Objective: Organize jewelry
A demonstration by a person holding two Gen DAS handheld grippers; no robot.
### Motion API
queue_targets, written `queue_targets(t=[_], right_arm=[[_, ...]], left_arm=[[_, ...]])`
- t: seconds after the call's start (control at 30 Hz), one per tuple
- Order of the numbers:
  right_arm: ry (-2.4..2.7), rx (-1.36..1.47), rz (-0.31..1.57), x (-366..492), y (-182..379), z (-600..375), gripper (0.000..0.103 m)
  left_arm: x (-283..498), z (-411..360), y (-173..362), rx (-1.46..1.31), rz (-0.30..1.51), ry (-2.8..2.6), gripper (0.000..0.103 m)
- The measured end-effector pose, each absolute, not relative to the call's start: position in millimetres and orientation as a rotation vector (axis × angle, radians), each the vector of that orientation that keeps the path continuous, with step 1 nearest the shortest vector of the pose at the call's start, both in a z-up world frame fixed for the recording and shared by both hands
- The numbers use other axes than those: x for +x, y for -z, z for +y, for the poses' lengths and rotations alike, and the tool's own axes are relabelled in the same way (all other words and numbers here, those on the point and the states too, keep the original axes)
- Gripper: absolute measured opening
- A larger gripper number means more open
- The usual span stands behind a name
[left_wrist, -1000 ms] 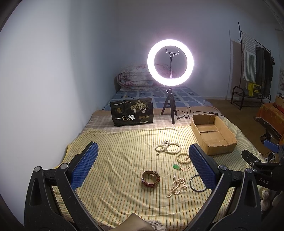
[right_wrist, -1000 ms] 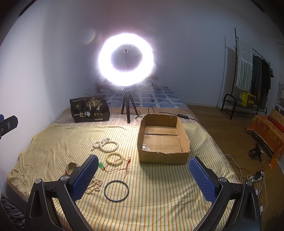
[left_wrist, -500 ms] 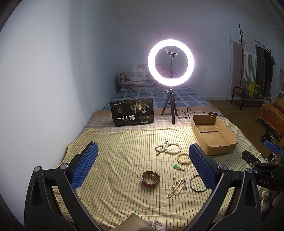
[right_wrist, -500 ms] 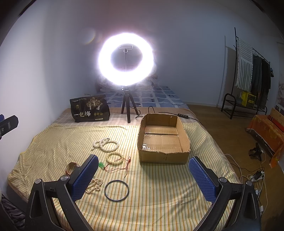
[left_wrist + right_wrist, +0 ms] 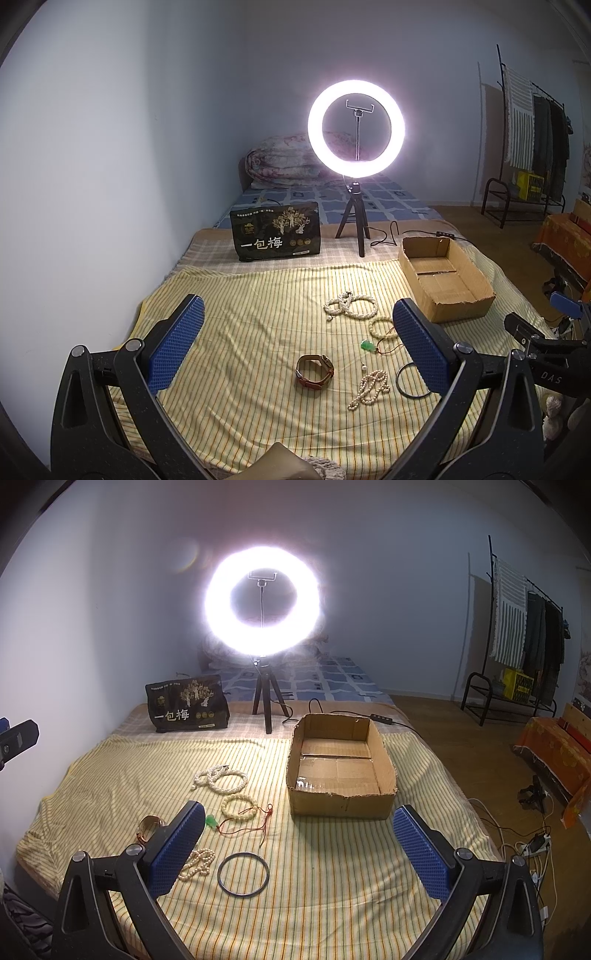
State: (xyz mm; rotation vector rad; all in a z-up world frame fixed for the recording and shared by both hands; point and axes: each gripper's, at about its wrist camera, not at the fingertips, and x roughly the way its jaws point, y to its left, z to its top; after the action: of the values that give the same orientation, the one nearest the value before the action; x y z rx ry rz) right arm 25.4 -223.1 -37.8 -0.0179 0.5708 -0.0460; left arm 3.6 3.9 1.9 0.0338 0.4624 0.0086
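Jewelry lies on a yellow striped bedspread (image 5: 240,332): a brown leather bracelet (image 5: 314,371), a white bead strand (image 5: 369,389), a dark bangle (image 5: 243,874), a green pendant on a red cord (image 5: 211,821), a cream bead bracelet (image 5: 240,806) and a white bead necklace (image 5: 221,778). An empty cardboard box (image 5: 341,764) sits to their right. My left gripper (image 5: 295,350) is open and empty, held above the bracelet. My right gripper (image 5: 299,849) is open and empty, near the bangle and in front of the box.
A lit ring light on a tripod (image 5: 356,147) and a black snack bag (image 5: 275,230) stand behind the spread. A folded quilt (image 5: 280,162) lies at the far end. A clothes rack (image 5: 517,638) and cables on the floor (image 5: 535,842) are at the right.
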Motion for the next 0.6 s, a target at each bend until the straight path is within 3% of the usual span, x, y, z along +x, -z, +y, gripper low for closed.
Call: queue_targets(t=[0.6], right_arm=[[0.060,-0.015,0.601,29,40,-224,0.103]], left_arm=[[8,2,8,0.046,0.498,-0.017,0.103]])
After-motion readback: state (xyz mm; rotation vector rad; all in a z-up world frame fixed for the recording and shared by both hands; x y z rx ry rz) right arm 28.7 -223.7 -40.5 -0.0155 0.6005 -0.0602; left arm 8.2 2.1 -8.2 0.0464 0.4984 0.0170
